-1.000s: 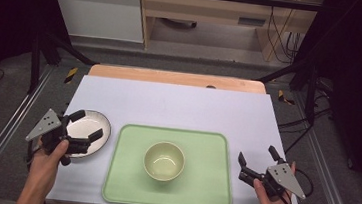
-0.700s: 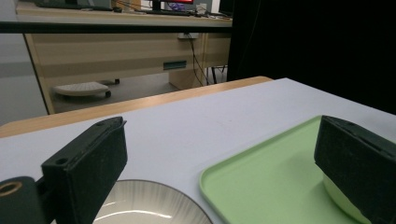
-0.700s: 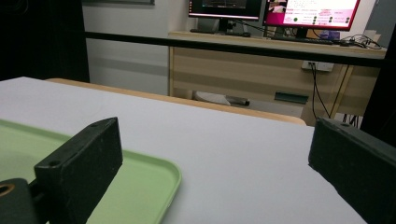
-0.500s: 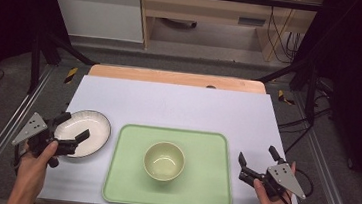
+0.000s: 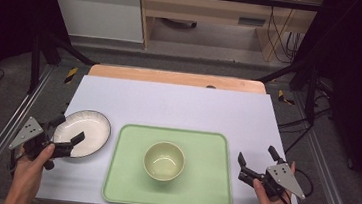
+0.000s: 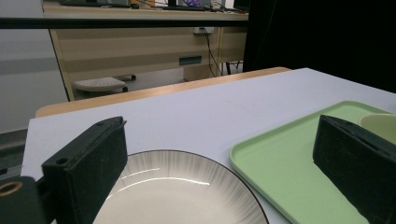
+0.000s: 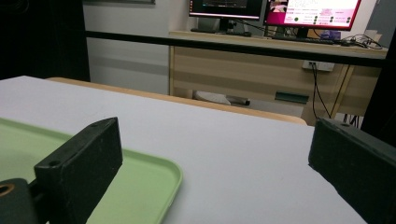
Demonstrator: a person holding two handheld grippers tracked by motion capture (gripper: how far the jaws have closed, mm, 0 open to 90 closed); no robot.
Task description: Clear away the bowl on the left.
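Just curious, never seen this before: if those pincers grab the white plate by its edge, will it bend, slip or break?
The plate looks glazed and shiny, so it is probably stiff and rather slippery. It seems ceramic, so likely breakable if dropped. It lies flat and shallow, so a push should slide it, not tip it. The left gripper is open around its rim.

- My left tongs (image 6: 224, 168) stand wide open, one black jaw low at the left, the other at the right edge.
- Between the jaws I see a white plate (image 6: 177, 196) with a dark rim, flat on the pale tabletop (image 6: 187, 112).
- Just beside it lies a green tray (image 6: 285, 163), with a pale bowl (image 6: 380, 126) peeking behind the right jaw.
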